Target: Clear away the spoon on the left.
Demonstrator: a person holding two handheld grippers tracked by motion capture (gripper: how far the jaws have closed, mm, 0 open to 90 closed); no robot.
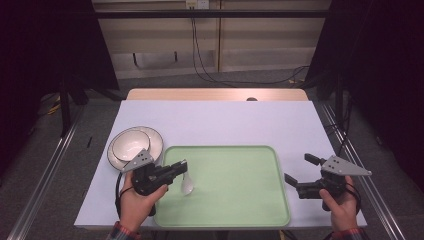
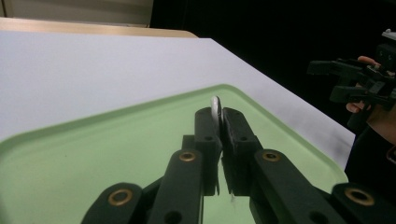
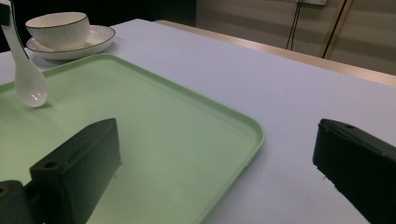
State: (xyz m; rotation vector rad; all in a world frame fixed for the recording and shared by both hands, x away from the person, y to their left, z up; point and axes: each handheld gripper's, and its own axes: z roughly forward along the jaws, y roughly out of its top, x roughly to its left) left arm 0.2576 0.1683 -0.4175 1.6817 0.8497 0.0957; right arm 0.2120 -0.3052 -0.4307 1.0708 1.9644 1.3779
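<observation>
A: Where is the white spoon (image 1: 187,184) sitting right now?

B: It is hanging from the left gripper (image 1: 181,167) over the left part of the green tray (image 1: 235,200); the handle is going up between the jaws and the bowl end is pointing down, just at the tray floor; whether it is touching I cannot tell. In the right gripper view the spoon (image 3: 25,79) is casting a small shadow right beneath itself.

A: And the jaws on it?

B: They are pressing together on the spoon handle; in the left gripper view the thin white handle (image 2: 215,112) is standing edge-on between the two black pads, poking a little above them.

A: How is the left hand (image 1: 135,200) posing?

B: It is coming in from the bottom edge, wrapping the gripper body from below; the gripper is pointing right and a little forward across the tray's left rim, lying roughly level.

A: The other side?

B: The right gripper (image 1: 299,170) is hovering over the white table (image 1: 220,122), just off the tray's right edge, with its jaws standing wide apart and nothing between them; the right hand (image 1: 341,202) is gripping it from below, pointing it leftward at the tray.

A: Anything beyond the tray?

B: A white bowl (image 1: 130,142) is sitting on a plate (image 1: 154,137), just off the tray's far left corner, close behind the left gripper.
</observation>
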